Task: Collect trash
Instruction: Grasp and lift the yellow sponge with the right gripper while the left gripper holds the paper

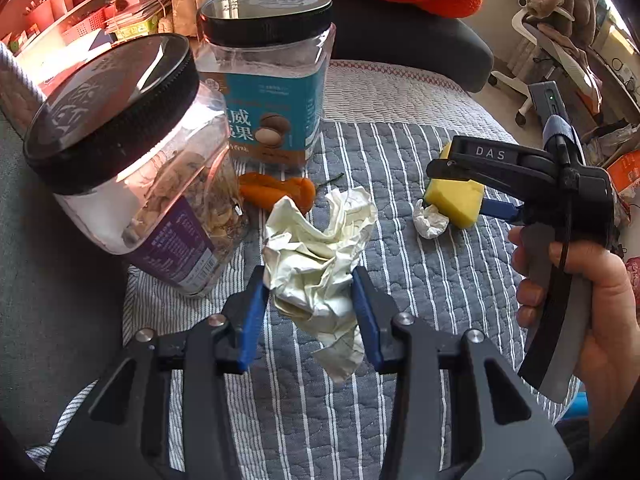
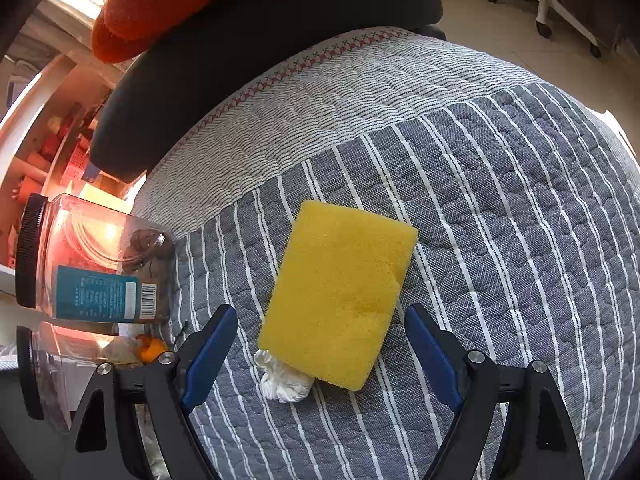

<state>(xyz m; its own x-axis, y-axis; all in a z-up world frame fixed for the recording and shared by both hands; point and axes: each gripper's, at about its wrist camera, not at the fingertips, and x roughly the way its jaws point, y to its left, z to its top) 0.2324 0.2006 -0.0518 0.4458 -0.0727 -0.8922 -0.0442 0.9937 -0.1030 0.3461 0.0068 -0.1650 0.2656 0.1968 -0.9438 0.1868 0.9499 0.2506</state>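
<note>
My left gripper (image 1: 310, 286) is shut on a large crumpled ball of white paper (image 1: 318, 252) and holds it over the striped quilt. A small crumpled white tissue (image 2: 284, 380) lies on the quilt, partly under the near end of a yellow sponge (image 2: 340, 292); both also show in the left wrist view, the tissue (image 1: 430, 220) and the sponge (image 1: 456, 196). My right gripper (image 2: 320, 344) is open, its blue pads either side of the sponge's near end and the tissue, just above them. Orange peel (image 1: 280, 192) lies behind the paper ball.
Two clear jars with black lids stand at the left, one with a purple label (image 1: 132, 160), one with a teal label (image 1: 268, 80). A black cushion (image 2: 260, 48) and an orange plush (image 2: 160, 4) lie beyond the quilt (image 2: 500, 220). An office chair base (image 2: 544, 8) stands on the floor.
</note>
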